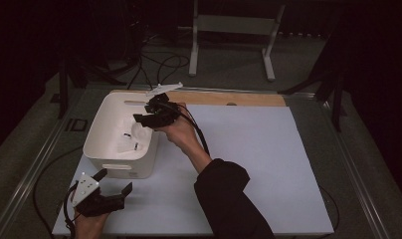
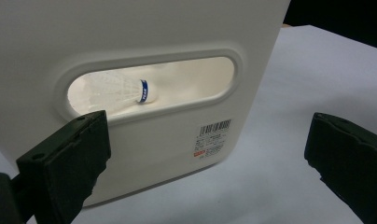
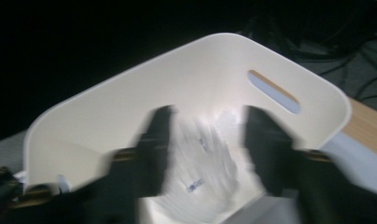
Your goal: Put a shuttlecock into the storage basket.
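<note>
Shuttlecocks lie inside the white bin near the tabletop's left edge, so some sorting seems done. Right tongs hover over the bin, spread, apparently empty though blurred. Left tongs wait open beside it.

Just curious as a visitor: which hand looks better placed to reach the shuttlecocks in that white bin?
Probably the right. The right gripper hangs over the white bin, jaws apart above the shuttlecocks. The left gripper sits outside the near wall, seeing one shuttlecock merely through the handle slot.
</note>
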{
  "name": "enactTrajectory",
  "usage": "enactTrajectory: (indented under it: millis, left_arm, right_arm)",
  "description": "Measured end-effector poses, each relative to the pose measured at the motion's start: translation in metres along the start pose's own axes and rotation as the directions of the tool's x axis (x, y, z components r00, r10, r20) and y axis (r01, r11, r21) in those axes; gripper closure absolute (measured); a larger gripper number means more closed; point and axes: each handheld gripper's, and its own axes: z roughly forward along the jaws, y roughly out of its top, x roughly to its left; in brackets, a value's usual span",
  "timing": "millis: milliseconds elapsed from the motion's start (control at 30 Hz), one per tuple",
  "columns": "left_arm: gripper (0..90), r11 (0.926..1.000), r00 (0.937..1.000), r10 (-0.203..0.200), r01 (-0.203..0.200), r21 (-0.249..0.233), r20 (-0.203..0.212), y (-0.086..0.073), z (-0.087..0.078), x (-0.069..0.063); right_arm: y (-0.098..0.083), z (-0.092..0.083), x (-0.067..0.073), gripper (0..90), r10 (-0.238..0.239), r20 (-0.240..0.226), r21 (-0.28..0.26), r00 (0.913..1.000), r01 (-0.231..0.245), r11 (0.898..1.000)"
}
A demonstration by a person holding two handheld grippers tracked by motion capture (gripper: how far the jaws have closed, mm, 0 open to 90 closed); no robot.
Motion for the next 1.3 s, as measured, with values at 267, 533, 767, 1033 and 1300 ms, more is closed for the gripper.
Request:
enactTrajectory:
  millis: [267,533,767,1033,1300]
  left_arm:
    - [1.0,1.0000,1.0000,0.001,-0.001,0.001,-0.001,0.000,0.000,0.000]
    - [1.0,1.0000,1.0000,0.000,0.000,-0.001,0.000,0.000,0.000,0.000]
    - [1.0,1.0000,1.0000,0.000,0.000,-0.002,-0.001,0.000,0.000,0.000]
    - [1.0,1.0000,1.0000,0.000,0.000,-0.002,-0.002,0.000,0.000,0.000]
    - [1.0,1.0000,1.0000,-0.001,0.001,-0.003,-0.002,0.000,0.000,0.000]
  right_arm:
    - [-0.002,0.000,-0.004,10.8,0.022,0.054,0.025,0.9983,-0.024,0.999]
    - [-0.004,-0.002,0.000,9.9,-0.012,0.081,0.031,0.9966,0.010,0.999]
    - [-0.007,-0.006,0.001,9.8,-0.035,0.101,0.033,0.9943,0.032,0.999]
    - [-0.014,-0.013,-0.003,9.9,-0.029,0.102,0.018,0.9944,0.027,0.999]
    - [-0.022,-0.021,-0.007,9.5,-0.028,0.111,0.013,0.9934,0.027,1.000]
